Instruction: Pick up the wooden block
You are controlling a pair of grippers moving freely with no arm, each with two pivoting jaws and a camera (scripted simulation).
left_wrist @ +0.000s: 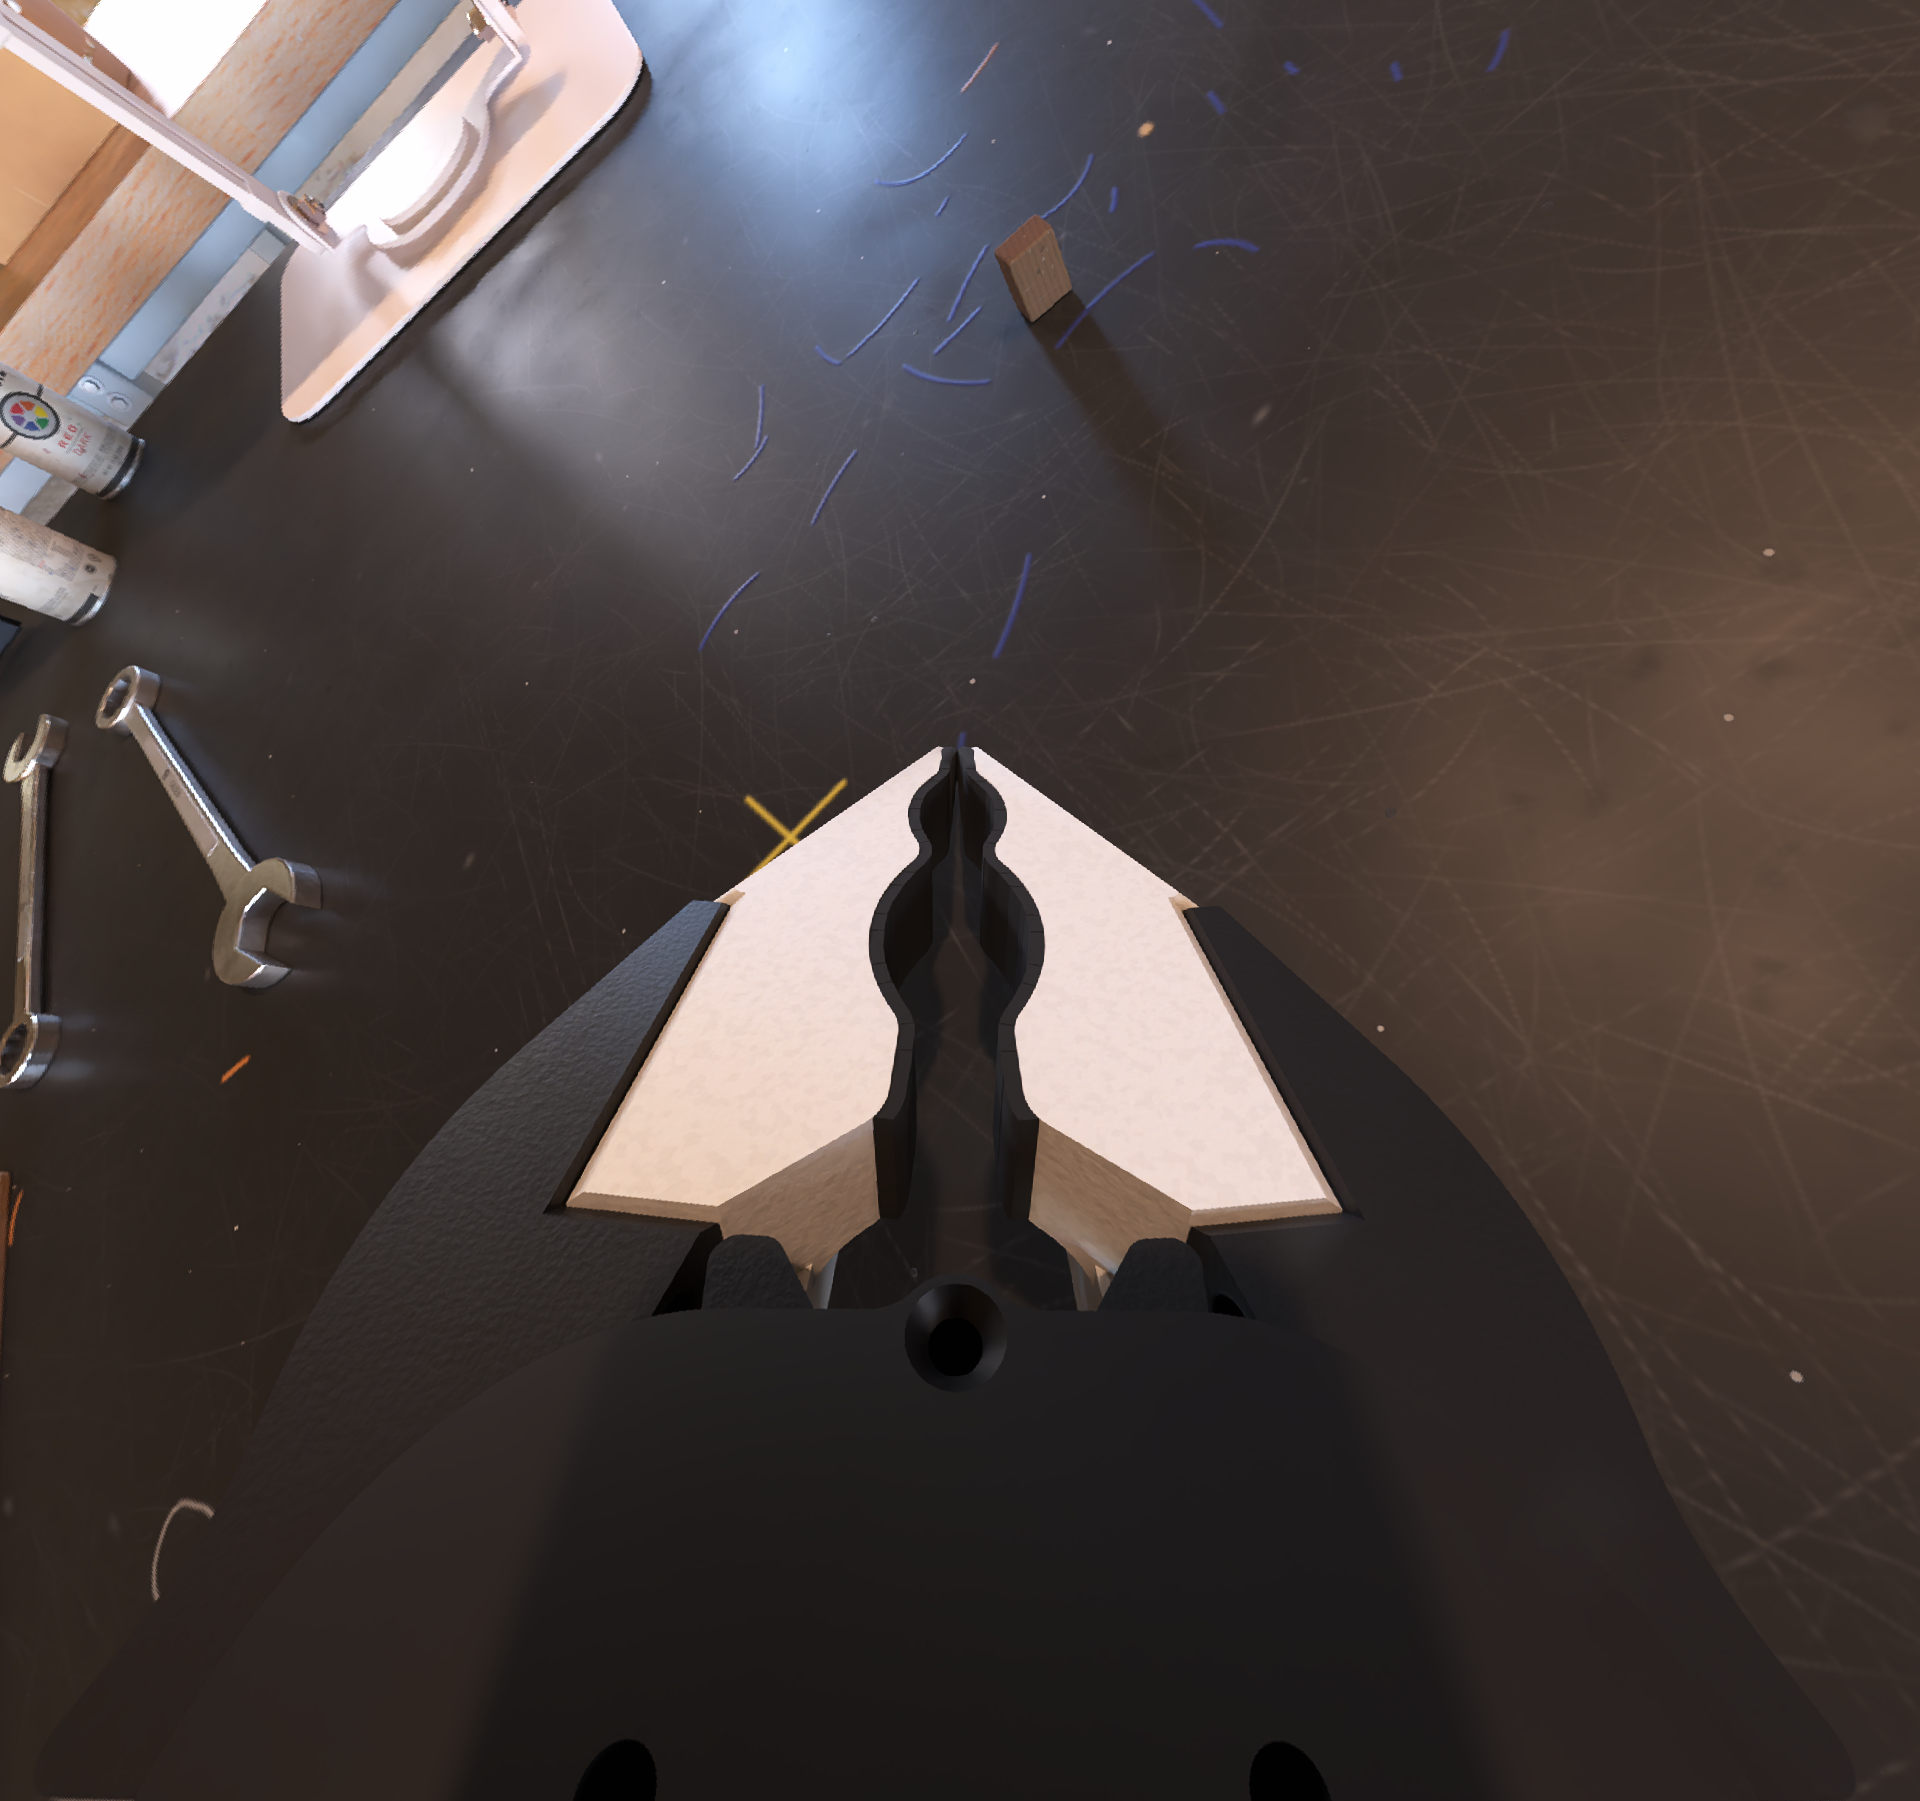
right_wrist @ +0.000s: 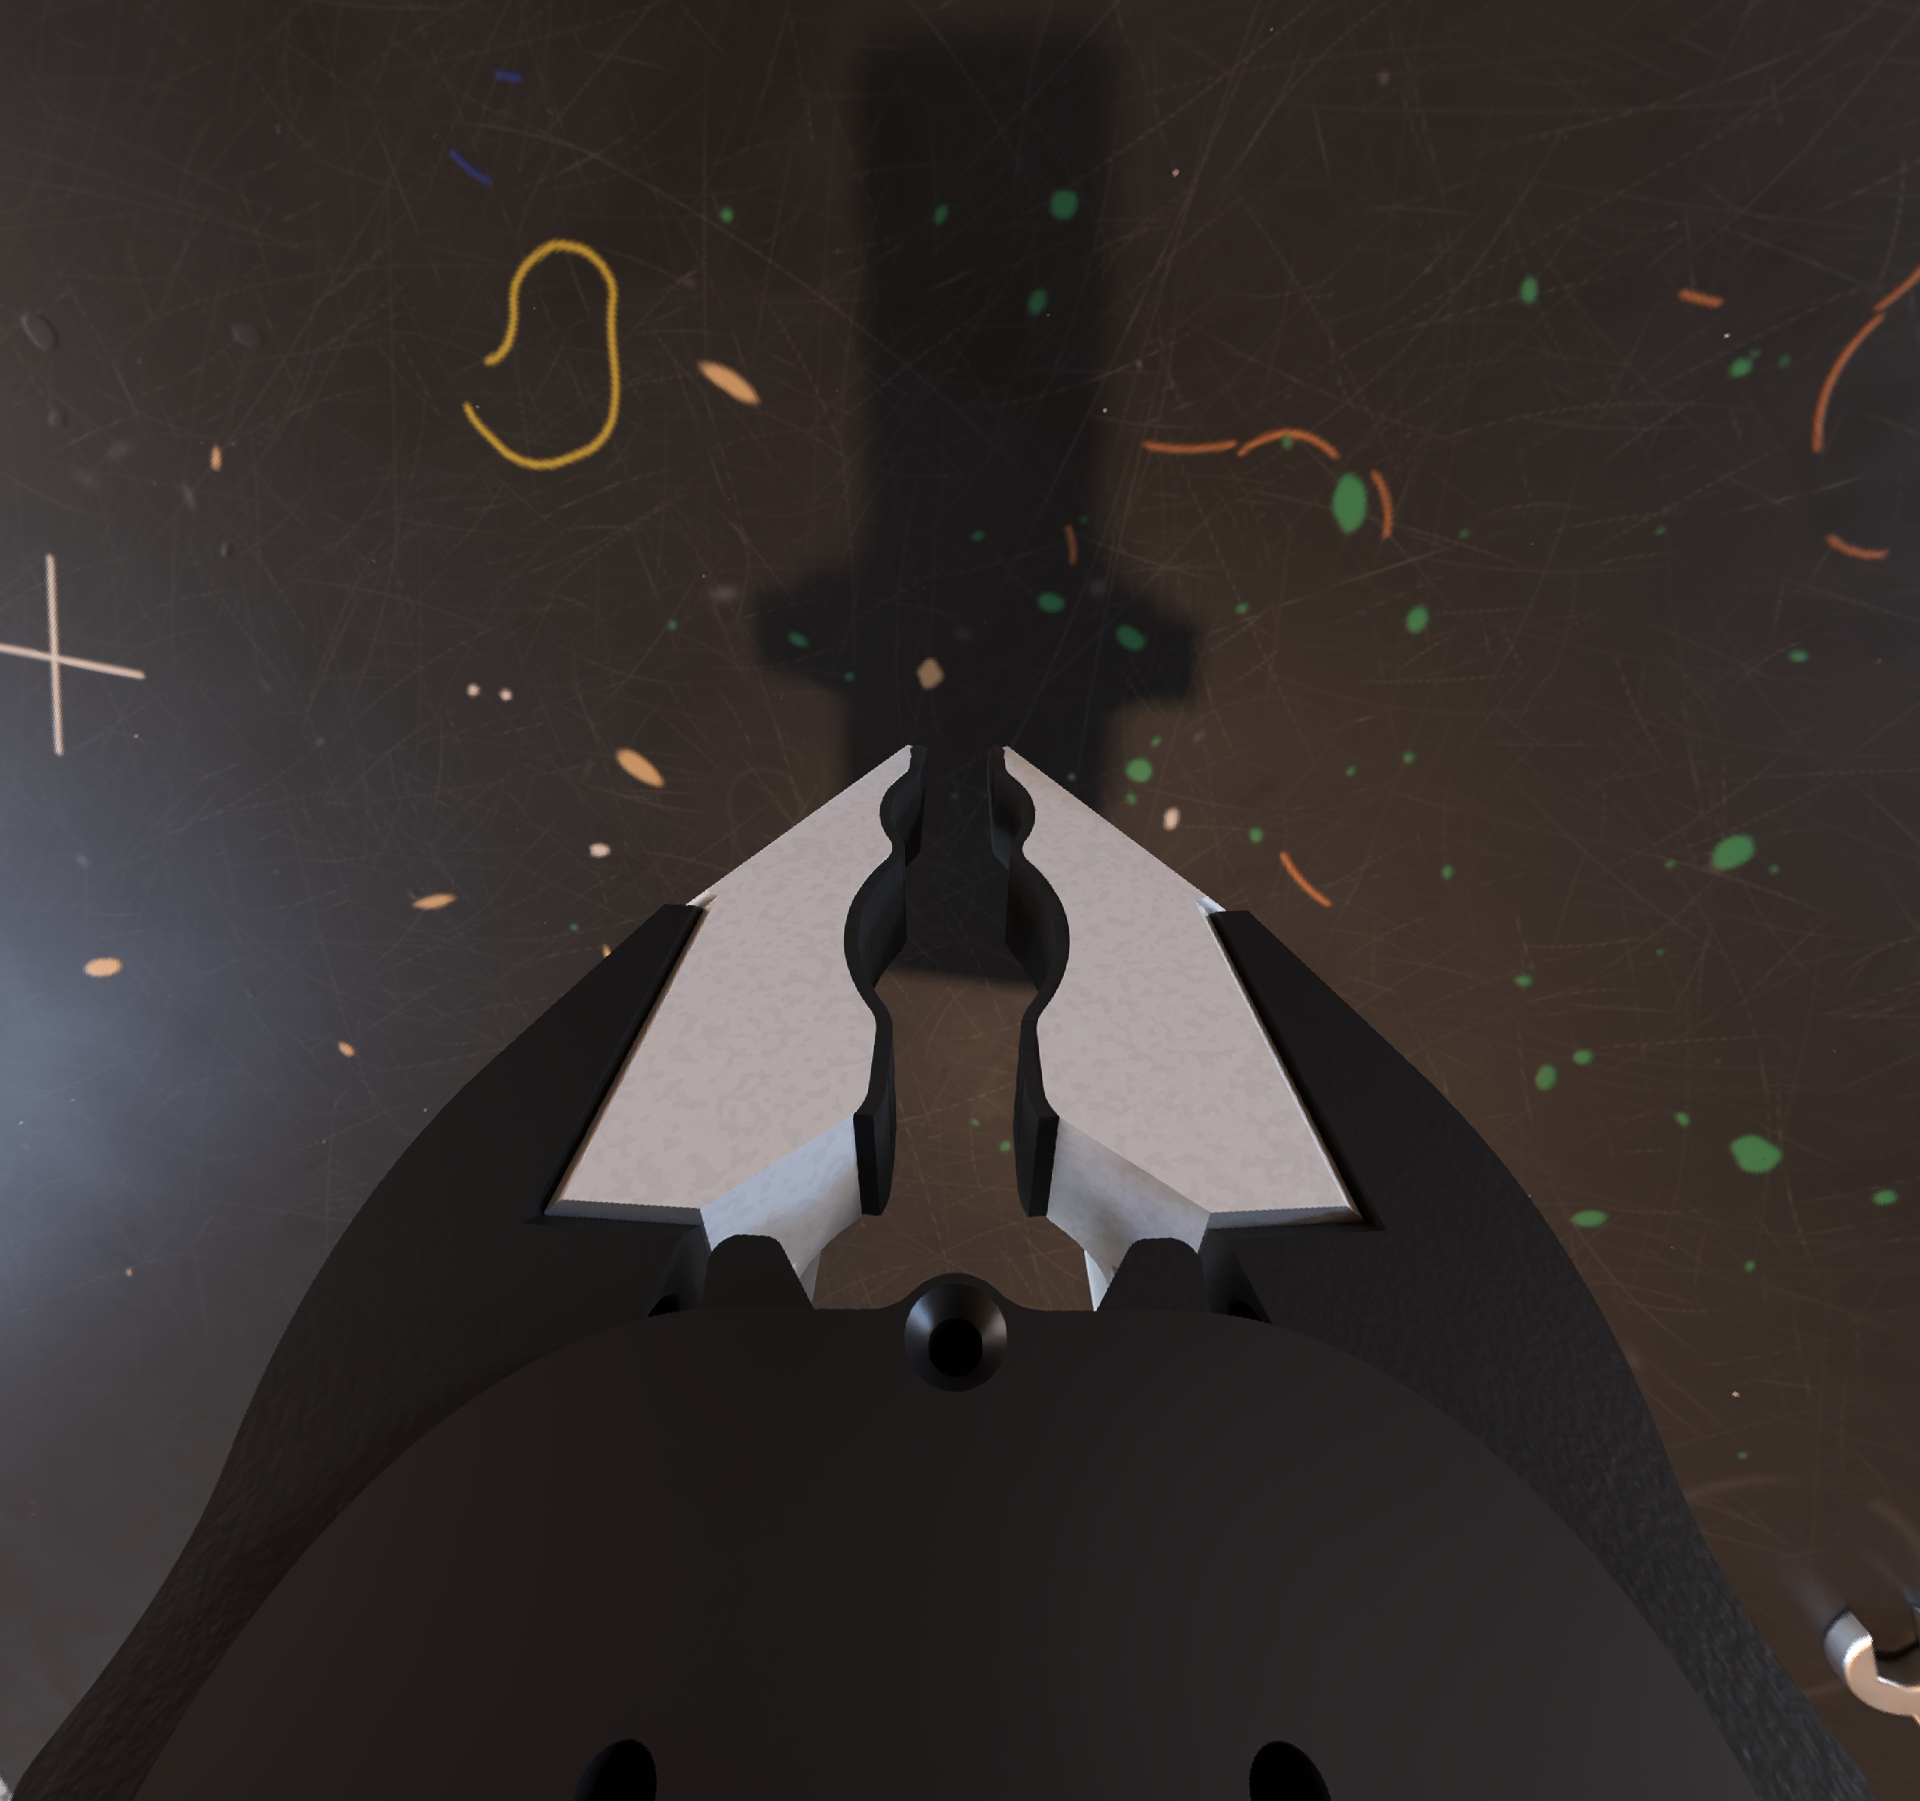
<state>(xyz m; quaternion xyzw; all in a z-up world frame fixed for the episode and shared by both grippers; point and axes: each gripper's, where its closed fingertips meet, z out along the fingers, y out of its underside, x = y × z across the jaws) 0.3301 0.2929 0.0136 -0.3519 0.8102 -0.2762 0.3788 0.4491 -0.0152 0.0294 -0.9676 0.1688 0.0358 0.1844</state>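
A small wooden block (left_wrist: 1033,268) stands on the dark scratched tabletop, ahead of and slightly right of my left gripper (left_wrist: 957,754) in the left wrist view. The left gripper is shut and empty, well short of the block. My right gripper (right_wrist: 956,754) is open a little and empty, above bare tabletop with its own shadow ahead. The block does not show in the right wrist view.
A white stand base (left_wrist: 457,193) and wooden shelving (left_wrist: 156,89) fill the upper left. Two spray cans (left_wrist: 73,447) and two wrenches (left_wrist: 203,826) lie along the left edge. A metal hook (right_wrist: 1870,1663) shows at the lower right of the right wrist view.
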